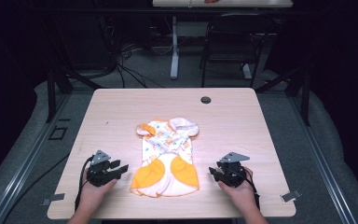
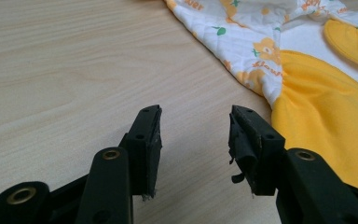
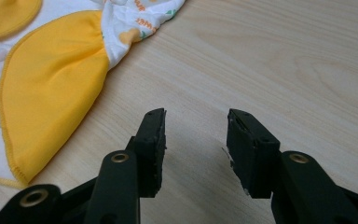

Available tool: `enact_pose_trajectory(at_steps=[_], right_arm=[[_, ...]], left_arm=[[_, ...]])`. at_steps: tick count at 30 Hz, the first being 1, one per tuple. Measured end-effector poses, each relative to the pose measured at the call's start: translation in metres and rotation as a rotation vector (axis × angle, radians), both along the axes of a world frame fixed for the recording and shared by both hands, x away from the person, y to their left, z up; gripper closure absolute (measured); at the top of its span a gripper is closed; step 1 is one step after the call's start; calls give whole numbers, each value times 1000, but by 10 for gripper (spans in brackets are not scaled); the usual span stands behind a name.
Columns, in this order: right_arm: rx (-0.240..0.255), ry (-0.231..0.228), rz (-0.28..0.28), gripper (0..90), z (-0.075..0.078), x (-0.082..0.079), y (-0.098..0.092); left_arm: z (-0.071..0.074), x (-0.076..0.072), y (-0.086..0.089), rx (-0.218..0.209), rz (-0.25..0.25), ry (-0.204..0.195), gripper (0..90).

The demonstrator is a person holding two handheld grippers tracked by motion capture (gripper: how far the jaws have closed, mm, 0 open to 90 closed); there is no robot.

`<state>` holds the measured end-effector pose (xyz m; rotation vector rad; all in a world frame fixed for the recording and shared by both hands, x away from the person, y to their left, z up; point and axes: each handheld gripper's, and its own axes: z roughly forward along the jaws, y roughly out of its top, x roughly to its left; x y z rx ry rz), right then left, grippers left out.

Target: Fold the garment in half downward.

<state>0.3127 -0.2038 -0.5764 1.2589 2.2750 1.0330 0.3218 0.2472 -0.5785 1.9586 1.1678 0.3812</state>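
- Baby romper [image 1: 167, 154] is lying flat at the middle of the wooden table [image 1: 121, 112], white with an orange flower print, collar end pointing toward twelve o'clock and two yellow-orange patches sitting at its six o'clock end.
- Table is carrying a small dark round cap [image 1: 206, 99] near its twelve o'clock edge, well apart from the garment.
- Left gripper [image 1: 116, 169] is resting on the wood at about eight o'clock from the romper, near its hem but not touching it; in the left gripper view its jaws are standing wide apart with only bare wood between them, grasping nothing.
- Right gripper [image 1: 215, 171] is sitting at about four o'clock from the romper, just beside the yellow patch, jaws likewise spread and holding nothing.
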Motion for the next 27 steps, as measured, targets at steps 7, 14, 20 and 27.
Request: enact_pose_trajectory(at_steps=[7, 14, 20, 27], right_arm=[[-19, 7, 12, 587, 0, 0, 3], [-32, 4, 35, 630, 4, -1, 8], [-55, 28, 90, 736, 13, 7, 19], [-96, 71, 171, 886, 19, 31, 50]], left_arm=[[3, -1, -1, 1, -4, 12, 573], [4, -1, -8, 20, -43, 16, 609], [12, 10, -22, 26, -80, 32, 740], [14, 34, -55, 65, -134, 38, 891]])
